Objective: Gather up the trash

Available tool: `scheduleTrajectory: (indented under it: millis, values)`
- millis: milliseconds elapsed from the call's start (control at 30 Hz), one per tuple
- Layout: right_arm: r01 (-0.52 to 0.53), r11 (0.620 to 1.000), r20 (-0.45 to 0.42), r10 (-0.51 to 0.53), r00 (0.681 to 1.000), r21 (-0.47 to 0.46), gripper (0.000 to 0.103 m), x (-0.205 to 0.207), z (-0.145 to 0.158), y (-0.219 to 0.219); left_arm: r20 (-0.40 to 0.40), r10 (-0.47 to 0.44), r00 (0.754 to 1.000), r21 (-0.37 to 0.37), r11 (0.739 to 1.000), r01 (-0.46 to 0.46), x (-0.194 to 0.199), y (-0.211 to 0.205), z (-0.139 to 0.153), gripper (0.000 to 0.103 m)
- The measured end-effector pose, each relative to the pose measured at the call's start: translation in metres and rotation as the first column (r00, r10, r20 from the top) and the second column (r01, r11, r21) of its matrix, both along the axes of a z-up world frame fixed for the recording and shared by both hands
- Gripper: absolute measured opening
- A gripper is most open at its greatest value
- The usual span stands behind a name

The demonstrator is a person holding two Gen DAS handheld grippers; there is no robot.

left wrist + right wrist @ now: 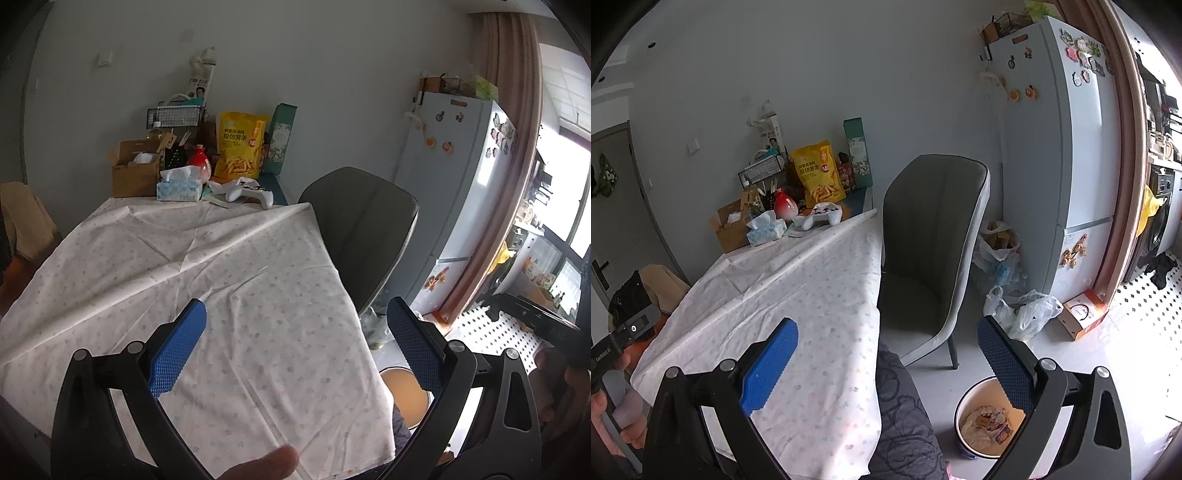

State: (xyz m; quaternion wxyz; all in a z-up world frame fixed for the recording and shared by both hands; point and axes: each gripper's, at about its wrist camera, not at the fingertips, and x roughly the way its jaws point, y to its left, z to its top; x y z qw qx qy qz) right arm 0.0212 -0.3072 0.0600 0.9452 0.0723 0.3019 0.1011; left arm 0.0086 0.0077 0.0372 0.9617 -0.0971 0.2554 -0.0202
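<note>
My left gripper (295, 347) is open above the near part of the table's white dotted cloth (207, 280), nothing between its blue pads. My right gripper (886, 365) is also open, hovering past the table's near right corner with nothing held. A round trash bin (988, 421) stands on the floor below the right finger, with crumpled wrappers and paper inside; in the left wrist view only part of the bin (404, 395) shows beside the cloth's edge. The cloth (798, 314) shows no loose trash on its open area.
The far end of the table holds a cardboard box (135, 170), tissue box (180, 188), red vase (199, 162), yellow snack bag (240, 147) and white game controller (251, 194). A grey chair (931, 258) stands right of the table. Plastic bags (1019, 310) and a fridge (1060, 147) lie beyond it.
</note>
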Motion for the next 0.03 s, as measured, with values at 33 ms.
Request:
scheduleTrajectory:
  millis: [33]
  values:
    - [-0.002, 1.0, -0.003, 0.002, 1.0, 0.0, 0.095, 0.001, -0.0018, 0.0, -0.005, 0.005, 1.0, -0.004, 1.0, -0.005, 0.0018, 0.0023, -0.0027, 0.097]
